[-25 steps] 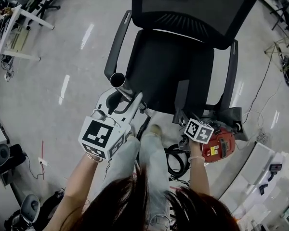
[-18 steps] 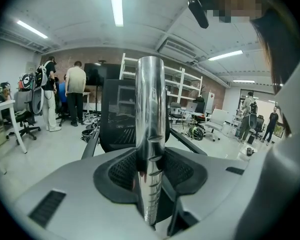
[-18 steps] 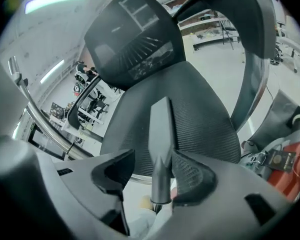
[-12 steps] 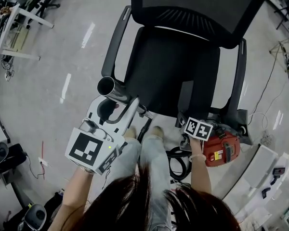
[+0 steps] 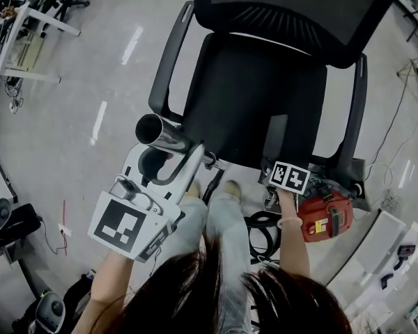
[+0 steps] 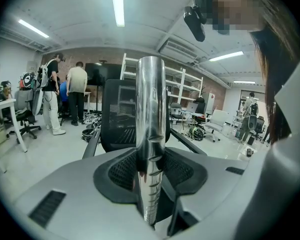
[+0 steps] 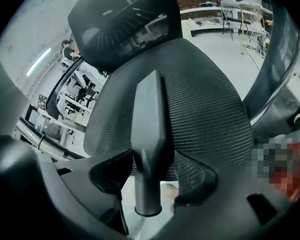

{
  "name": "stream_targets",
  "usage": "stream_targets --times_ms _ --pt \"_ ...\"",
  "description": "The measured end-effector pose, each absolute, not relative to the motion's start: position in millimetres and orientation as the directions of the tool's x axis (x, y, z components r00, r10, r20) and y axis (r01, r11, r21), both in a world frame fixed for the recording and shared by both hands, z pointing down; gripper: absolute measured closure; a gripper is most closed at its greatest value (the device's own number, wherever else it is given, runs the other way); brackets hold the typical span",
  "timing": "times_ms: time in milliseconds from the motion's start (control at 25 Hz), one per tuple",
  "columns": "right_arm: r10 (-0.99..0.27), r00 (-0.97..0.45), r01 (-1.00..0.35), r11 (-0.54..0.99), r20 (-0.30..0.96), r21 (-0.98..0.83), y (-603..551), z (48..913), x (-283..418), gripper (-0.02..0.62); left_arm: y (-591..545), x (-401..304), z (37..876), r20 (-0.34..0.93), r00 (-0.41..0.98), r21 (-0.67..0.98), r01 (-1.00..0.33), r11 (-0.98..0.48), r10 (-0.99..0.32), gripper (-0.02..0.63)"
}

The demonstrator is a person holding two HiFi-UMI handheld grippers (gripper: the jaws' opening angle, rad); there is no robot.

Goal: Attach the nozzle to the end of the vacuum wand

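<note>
My left gripper (image 5: 173, 152) is shut on a shiny chrome vacuum wand (image 5: 166, 136); its open end points up and away to the left of the chair. In the left gripper view the wand (image 6: 151, 134) runs straight out between the pads of that gripper (image 6: 151, 184). A dark flat nozzle (image 5: 277, 138) lies on the chair seat, its round neck towards me. My right gripper (image 5: 287, 179) points steeply down at the seat's front edge. Its jaws have just been opening. In its own view the right gripper (image 7: 149, 176) is open, and the nozzle's (image 7: 150, 119) neck stands between the pads with gaps on both sides.
A black mesh office chair (image 5: 195, 75) fills the middle of the floor. A red vacuum body (image 5: 326, 216) and a coiled black hose (image 5: 259, 232) lie at my right. White shelving stands at lower right, a desk frame (image 5: 17, 37) at upper left. People stand far off (image 6: 77, 99).
My right gripper has sunk towards the front of the seat, by the nozzle. The left gripper keeps its hold on the wand and stays where it was.
</note>
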State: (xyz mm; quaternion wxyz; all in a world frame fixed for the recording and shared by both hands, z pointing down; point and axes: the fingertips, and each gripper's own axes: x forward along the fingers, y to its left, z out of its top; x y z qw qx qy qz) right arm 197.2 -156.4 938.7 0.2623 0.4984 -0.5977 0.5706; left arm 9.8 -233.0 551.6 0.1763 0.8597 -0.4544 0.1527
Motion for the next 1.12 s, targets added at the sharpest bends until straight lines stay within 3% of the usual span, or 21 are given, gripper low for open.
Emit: stream_targets --times_ms 200,320,520,760,1120 --pt "-0.281 -0.362 -0.896 -0.159 0.889 -0.415 -155 938 200 0.345 -234 9 553 0.419 0.538 0.167 -0.838 -0.52 -0.732 0.448" --pt "-0.284 -0.371 -0.89 -0.166 0.884 -0.426 -154 937 198 0.399 -231 9 557 0.436 0.541 0.161 -0.833 -0.53 -0.719 0.448" --pt "-0.29 -0.373 -0.887 -0.167 0.882 -0.43 -152 934 196 0.407 -235 11 554 0.42 0.539 0.171 -0.837 -0.52 -0.73 0.448" --pt "-0.327 -0.283 -0.938 -0.103 0.901 -0.332 -149 925 197 0.411 -236 12 555 0.421 0.542 0.17 -0.835 -0.524 -0.728 0.448" --pt "-0.368 -0.451 -0.792 -0.254 0.813 -0.555 -138 922 180 0.414 -236 13 557 0.427 0.545 0.172 -0.832 -0.528 -0.722 0.448"
